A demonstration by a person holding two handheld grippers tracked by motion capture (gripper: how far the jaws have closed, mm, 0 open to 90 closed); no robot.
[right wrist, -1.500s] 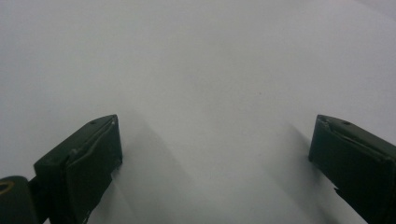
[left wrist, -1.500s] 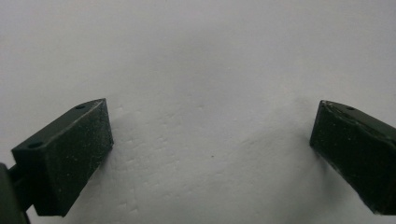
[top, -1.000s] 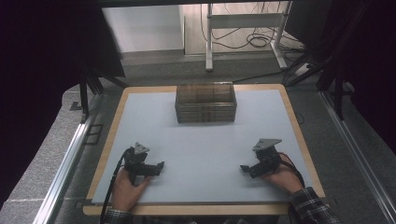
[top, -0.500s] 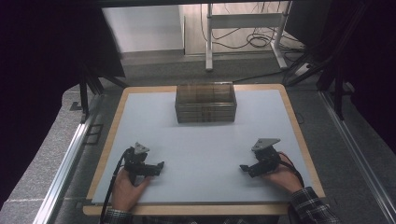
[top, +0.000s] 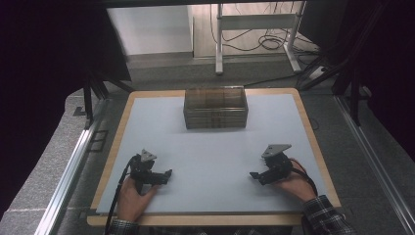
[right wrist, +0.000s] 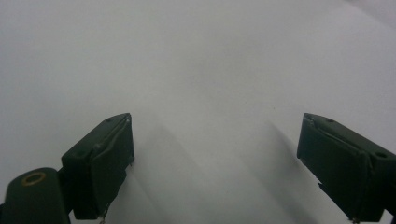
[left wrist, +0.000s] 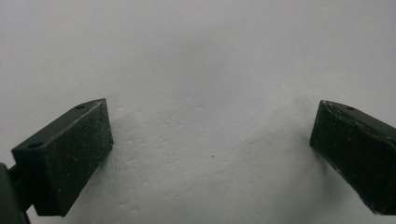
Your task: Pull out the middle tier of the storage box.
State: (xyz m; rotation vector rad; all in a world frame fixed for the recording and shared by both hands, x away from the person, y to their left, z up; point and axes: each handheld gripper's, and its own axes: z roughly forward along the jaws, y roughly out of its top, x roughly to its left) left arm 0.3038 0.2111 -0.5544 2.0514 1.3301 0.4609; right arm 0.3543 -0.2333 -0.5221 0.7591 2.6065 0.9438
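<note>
While both jaws stand apart on nothing, the right gripper's (top: 255,175) having just been closing, the clear brown plastic box (top: 215,107) sits well beyond both, the left gripper (top: 168,174) included.

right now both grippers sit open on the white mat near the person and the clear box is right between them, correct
Not quite. The left gripper and right gripper do sit open on the white mat near the person, but the clear box stands at the mat's far edge, well apart from both, as the high view shows.
</note>
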